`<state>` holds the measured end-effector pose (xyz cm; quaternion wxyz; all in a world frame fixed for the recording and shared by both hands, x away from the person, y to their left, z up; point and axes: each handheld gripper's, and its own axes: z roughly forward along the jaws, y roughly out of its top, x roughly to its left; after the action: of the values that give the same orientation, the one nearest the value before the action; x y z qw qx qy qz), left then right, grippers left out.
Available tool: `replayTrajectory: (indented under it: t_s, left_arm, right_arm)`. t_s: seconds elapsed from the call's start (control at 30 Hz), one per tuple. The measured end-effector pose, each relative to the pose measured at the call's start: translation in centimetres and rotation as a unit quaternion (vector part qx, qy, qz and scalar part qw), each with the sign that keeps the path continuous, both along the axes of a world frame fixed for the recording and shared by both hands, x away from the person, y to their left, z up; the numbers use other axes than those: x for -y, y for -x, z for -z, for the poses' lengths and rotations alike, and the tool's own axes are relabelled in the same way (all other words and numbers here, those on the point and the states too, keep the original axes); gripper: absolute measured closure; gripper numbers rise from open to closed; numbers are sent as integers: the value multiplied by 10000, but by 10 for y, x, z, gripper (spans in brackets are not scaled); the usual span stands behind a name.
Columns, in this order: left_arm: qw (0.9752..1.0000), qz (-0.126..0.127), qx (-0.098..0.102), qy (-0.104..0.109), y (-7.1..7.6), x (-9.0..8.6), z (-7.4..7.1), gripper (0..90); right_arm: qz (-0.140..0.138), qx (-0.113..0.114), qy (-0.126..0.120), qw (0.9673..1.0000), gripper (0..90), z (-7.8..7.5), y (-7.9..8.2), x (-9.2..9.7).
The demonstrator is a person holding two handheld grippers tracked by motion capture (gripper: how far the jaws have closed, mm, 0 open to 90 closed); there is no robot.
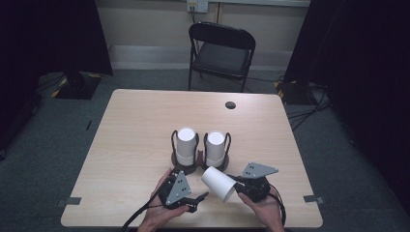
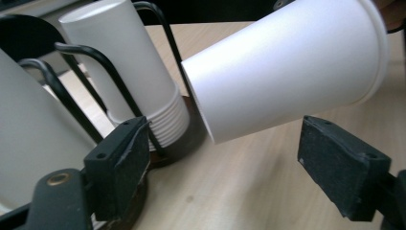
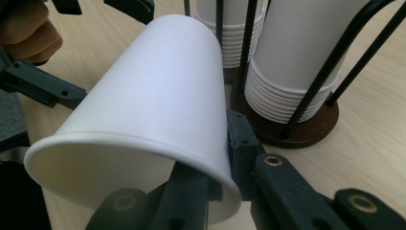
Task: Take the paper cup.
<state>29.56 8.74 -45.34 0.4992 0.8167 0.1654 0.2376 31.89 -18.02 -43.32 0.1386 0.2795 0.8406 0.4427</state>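
A single white paper cup [image 1: 218, 182] lies tilted on its side in the air, bottom toward the left, just in front of the holders. My right gripper [image 1: 236, 186] is shut on its rim wall, one jaw inside the mouth and one outside [image 3: 239, 143]. The cup [image 3: 158, 110] fills the right gripper view. My left gripper [image 1: 199, 200] stands open to the cup's left; in the left gripper view its pads [image 2: 122, 158] sit below the cup [image 2: 287, 72] without touching it. Two stacks of upside-down white cups [image 1: 186, 145] [image 1: 215, 147] stand in black wire holders.
The holders rest on round dark bases [image 3: 306, 129] in the middle of a light wooden table [image 1: 145, 116]. A cable hole [image 1: 230, 105] lies toward the far edge. A black folding chair [image 1: 221, 50] stands beyond the table.
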Motion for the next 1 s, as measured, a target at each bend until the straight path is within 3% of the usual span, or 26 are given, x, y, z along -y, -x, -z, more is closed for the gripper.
replayTrajectory:
  t_s: [0.1, 0.27, 0.5, 0.57, 0.67, 0.87, 1.0]
  left_arm:
    - [9998, 8, 110, -151, 2, 4, 2, 204]
    - [9995, 187, 165, -173, 4, 8, 4, 222]
    - [9989, 169, 305, -301, 7, 15, 6, 180]
    - [9978, 172, 415, -487, 9, 18, 6, 178]
    - [9972, 168, 382, -621, 9, 22, 8, 180]
    - [9966, 237, 437, -662, 10, 22, 8, 164]
    - [9950, 365, 450, -810, 11, 26, 10, 161]
  right_arm:
    - [14, -107, 71, 9999, 865, -2, -3, 1]
    - [-34, -242, 136, 9996, 865, -5, -7, 1]
    - [-134, -494, 306, 9982, 865, -7, -11, -3]
    - [-166, -634, 404, 9970, 866, -8, -13, -4]
    - [-232, -761, 546, 9953, 865, -8, -16, -6]
    - [-386, -1069, 774, 9905, 865, -8, -22, -14]
    - [-483, -1202, 932, 9872, 866, -8, -25, -18]
